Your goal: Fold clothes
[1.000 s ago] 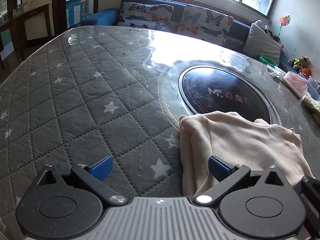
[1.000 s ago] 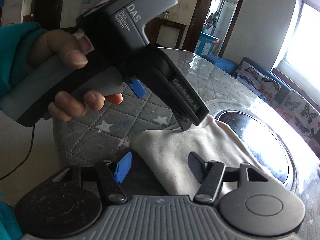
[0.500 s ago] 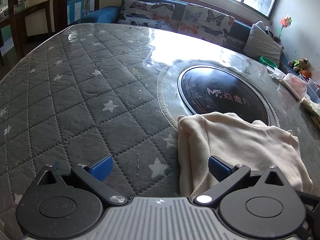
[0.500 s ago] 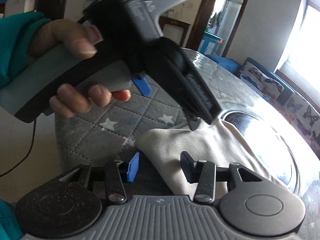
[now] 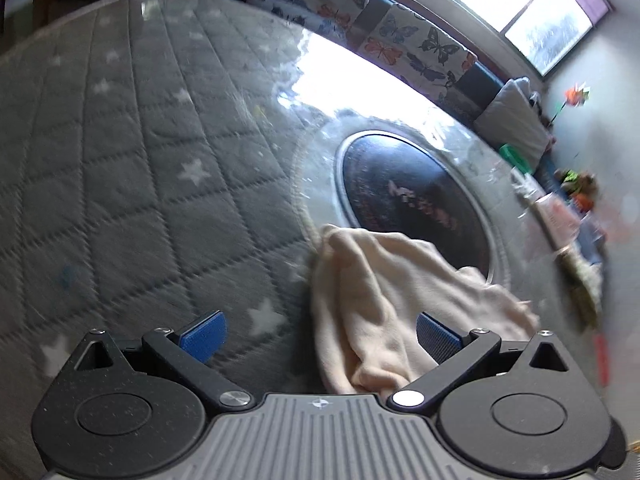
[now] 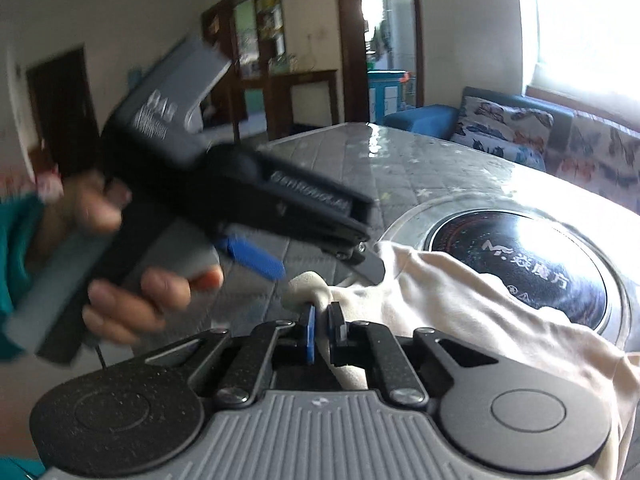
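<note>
A cream garment (image 5: 384,300) lies crumpled on the round table, partly over the black glass disc (image 5: 412,184). In the left wrist view my left gripper (image 5: 320,340) is open, its blue pads wide apart, the right pad (image 5: 438,338) beside the cloth's near folds. In the right wrist view my right gripper (image 6: 322,330) is shut on a corner of the cream garment (image 6: 460,300), lifted a little off the table. The left gripper (image 6: 316,256) shows there too, open, held in a hand just above and left of the pinched corner.
The table wears a grey quilted cover with white stars (image 5: 140,160) under clear plastic. A butterfly-print sofa (image 5: 380,28) runs behind it under a bright window. Small bags and toys (image 5: 568,208) sit at the table's right edge. A doorway and cabinets (image 6: 280,60) stand at the back.
My right gripper closed on the garment's near corner and lifted it. The left gripper rose and tilted; its view is motion-blurred. The cloth is more bunched than before.
</note>
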`<state>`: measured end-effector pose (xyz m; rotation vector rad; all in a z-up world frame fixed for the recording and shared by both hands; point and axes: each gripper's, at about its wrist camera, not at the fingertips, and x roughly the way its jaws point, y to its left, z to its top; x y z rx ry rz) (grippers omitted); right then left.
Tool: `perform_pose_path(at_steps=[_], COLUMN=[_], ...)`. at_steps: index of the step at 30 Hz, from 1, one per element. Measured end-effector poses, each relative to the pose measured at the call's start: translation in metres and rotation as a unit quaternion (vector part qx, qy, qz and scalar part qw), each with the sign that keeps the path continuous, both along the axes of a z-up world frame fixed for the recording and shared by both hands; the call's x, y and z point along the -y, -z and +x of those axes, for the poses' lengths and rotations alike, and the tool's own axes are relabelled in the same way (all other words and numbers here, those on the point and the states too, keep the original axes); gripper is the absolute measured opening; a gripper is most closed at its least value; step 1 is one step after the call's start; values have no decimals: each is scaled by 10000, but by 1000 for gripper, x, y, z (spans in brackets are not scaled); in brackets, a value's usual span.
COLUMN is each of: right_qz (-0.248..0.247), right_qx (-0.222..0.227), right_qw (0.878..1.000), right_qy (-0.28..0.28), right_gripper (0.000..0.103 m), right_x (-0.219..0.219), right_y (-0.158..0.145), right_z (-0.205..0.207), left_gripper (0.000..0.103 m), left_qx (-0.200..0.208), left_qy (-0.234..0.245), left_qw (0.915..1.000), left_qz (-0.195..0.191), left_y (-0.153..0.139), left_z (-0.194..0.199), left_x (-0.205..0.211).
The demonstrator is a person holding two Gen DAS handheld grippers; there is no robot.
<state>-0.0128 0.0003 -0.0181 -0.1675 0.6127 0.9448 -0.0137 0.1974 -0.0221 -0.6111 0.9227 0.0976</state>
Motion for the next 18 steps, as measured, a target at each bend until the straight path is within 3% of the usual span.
perform_pose_path(at_steps=[6,9,12,14,17,18], right_qz=[394,476,531,532,535,545], right_qx=[-149,-168,-200,-231,-291,-261], right_qw=[9990,9987,9984,9983,9981,9982], right_qy=[126,85,21,-30,-60,-12], right_gripper=[5,5,5,5,5,10], right_x=[24,25,25,23,27,31], right_y=[-9,-10,-9,-6,-4,-4], right_z=[9,2,2,5,5,5], left_gripper=[101,95,74,54,34,31], left_qx=[-32,34,146,182,182,176], left_qy=[181,275,441,474,485,488], left_qw=[9995,9991,9983,9980,9980,9981], left_qz=[-269,-330,-347,-371,-360,-327], left_y=[3,3,6,8,11,11], left_z=[11,15,17,18,18,18], left_x=[13,18,24,25,24,23])
